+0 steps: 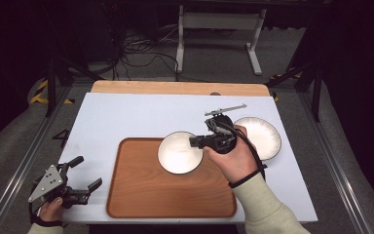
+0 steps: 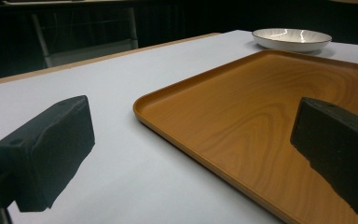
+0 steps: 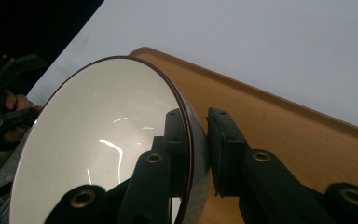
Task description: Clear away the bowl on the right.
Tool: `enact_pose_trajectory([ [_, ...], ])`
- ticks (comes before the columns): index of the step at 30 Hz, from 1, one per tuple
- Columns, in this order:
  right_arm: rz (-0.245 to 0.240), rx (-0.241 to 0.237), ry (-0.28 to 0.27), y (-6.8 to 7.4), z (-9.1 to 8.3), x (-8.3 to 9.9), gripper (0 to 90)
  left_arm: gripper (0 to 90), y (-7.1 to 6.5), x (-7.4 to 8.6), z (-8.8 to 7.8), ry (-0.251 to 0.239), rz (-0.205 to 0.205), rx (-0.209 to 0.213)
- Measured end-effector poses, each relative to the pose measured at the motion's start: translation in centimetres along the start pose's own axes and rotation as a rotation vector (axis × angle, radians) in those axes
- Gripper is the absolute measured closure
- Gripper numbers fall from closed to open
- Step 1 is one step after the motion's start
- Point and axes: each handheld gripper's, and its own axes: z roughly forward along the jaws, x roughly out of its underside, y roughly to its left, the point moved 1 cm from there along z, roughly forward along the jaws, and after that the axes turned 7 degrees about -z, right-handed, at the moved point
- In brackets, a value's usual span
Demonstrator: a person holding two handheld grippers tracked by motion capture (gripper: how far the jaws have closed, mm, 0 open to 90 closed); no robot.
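White ceramic bowl (image 1: 179, 152) is hanging by its rim in my right claw (image 1: 198, 142), jaws clamped on the wall, and I am carrying it over the far edge of the wooden tray (image 1: 141, 195). It is not set down yet. A second bowl (image 1: 263, 134) is waiting on the worktop (image 1: 126, 114). My left claw (image 1: 85, 174) is idling with jaws apart.

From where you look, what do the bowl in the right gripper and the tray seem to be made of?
The bowl, pinched at its rim by the right gripper, looks like glazed ceramic: white, glossy, with bright reflections inside and a thin dark rim line. The tray looks like wood or a wood-print laminate: brown, with curved grain lines and a smooth satin sheen. The pictures cannot say which.
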Motion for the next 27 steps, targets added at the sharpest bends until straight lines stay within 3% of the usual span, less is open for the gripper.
enact_pose_trajectory([
  [14, -0.015, -0.041, 0.022, 0.6, 3.2, 1.2, 78.2, 0.3, 0.0, 0.0, 0.0, 0.001, 0.0, 0.001],
  [27, 0.013, -0.059, 0.066, 0.4, 5.8, 2.5, 78.2, 0.3, 0.0, 0.0, 0.0, -0.002, -0.001, 0.0],
])
